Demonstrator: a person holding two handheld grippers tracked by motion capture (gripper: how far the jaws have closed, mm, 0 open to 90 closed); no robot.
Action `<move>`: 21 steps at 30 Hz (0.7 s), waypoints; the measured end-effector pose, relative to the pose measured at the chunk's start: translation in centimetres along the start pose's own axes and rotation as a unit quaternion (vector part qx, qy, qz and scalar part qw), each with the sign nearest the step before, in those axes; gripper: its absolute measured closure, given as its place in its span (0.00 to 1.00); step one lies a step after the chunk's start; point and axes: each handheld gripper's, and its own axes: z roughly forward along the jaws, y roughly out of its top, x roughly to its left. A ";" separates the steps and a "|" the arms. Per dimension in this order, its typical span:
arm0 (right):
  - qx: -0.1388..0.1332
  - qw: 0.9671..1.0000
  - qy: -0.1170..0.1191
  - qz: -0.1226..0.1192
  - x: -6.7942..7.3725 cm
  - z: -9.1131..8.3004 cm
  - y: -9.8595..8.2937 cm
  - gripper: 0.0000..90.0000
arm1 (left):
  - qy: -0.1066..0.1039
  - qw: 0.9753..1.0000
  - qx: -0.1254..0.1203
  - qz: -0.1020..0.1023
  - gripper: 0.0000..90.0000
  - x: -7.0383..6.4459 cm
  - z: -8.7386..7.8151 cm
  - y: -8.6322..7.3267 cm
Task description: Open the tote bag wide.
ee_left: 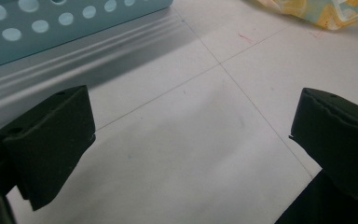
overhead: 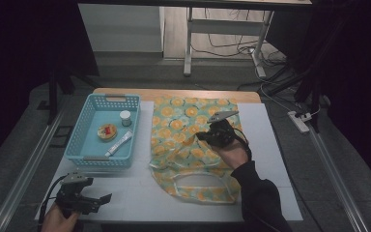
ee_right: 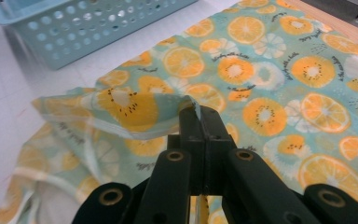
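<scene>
Two grippers are seen in the high view: the left gripper [overhead: 107, 197] is held low at the near left of the table [overhead: 270, 145], and the right gripper [overhead: 200, 136] is set on the orange-print cloth [overhead: 174, 125], right of the blue basket [overhead: 79, 140].

Left gripper view: jaws are spread wide over bare table, nothing between.

Right gripper view: jaws are pressed together, pinching a raised fold of the cloth [ee_right: 279, 79].

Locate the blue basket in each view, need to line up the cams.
High view: blue basket sits left of centre, left of the fruit-print cloth.
Left gripper view: its holed wall runs along the top left, above the open claw.
Right gripper view: its corner is at top left, beyond the cloth.
Shared landmark: the cloth, which the right claw pinches.
</scene>
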 end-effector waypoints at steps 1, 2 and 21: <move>0.000 1.000 -0.002 -0.001 -0.2 0.2 0.1 0.99 | 0.000 1.000 0.000 -0.001 0.00 0.0 0.0 0.0; 0.002 1.000 -0.005 -0.001 -0.4 0.4 0.1 0.99 | 0.000 1.000 0.000 -0.001 0.00 0.0 0.0 0.0; 0.018 0.999 -0.034 0.020 -4.2 4.7 -0.5 0.99 | 0.002 1.000 0.003 0.004 0.00 -0.1 0.1 0.0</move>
